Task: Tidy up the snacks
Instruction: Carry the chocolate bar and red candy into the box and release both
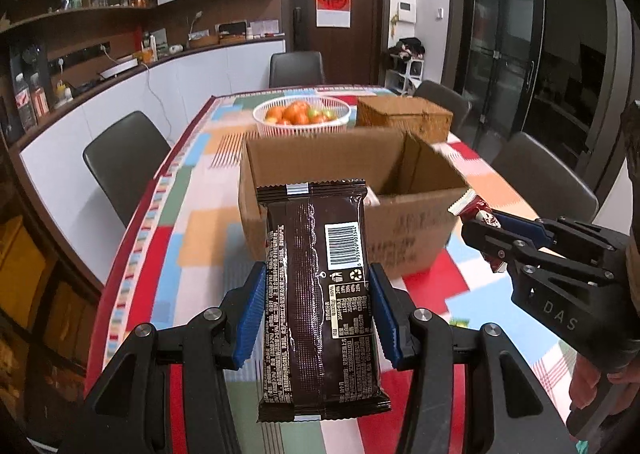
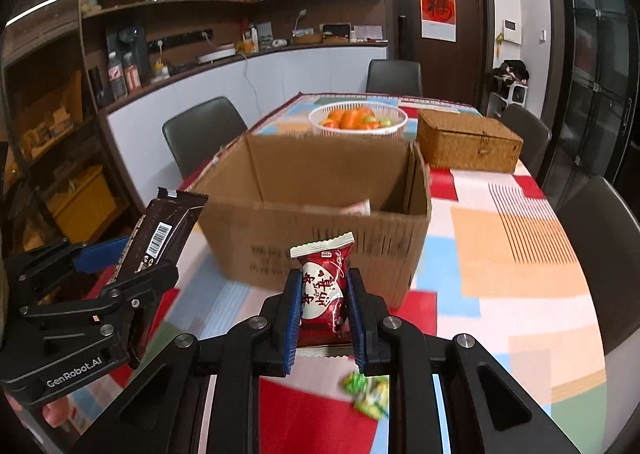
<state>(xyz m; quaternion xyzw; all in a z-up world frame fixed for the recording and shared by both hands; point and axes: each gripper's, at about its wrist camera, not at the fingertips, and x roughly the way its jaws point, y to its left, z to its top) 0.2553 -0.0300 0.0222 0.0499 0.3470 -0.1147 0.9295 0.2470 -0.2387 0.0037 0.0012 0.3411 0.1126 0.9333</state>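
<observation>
1. Cardboard box (image 2: 320,214) sits open-topped on the patchwork tablecloth (image 2: 520,254), dead ahead of both grippers and a little beyond them; one pale wrapper already lies inside, near the front wall.
2. Brown snack pack (image 1: 320,294) is clamped between the blue pads of the left gripper (image 1: 318,314). Long axis runs straight along the fingers, far end pointing at the box's near wall.
3. Red-and-white sweet packet (image 2: 324,290) is pinched in the right gripper (image 2: 323,314), jaws set narrow on it; crimped top edge aimed at the box too.
4. Both loads are held clear of the cloth, just short of the box's front wall. Neither has crossed the rim yet.
5. Judgement: the two hands look about equally near. Right gripper lines up with the box's middle; left gripper sits toward its left half.
6. Next move likely calls for carrying forward over the near wall before letting go. The long pack needs more clearance.
7. Green sweet (image 2: 368,394) lies loose on the cloth beneath the right gripper, not yet boxed.
8. Beyond the box: white fruit basket (image 2: 358,118), wicker case (image 2: 468,142).
</observation>
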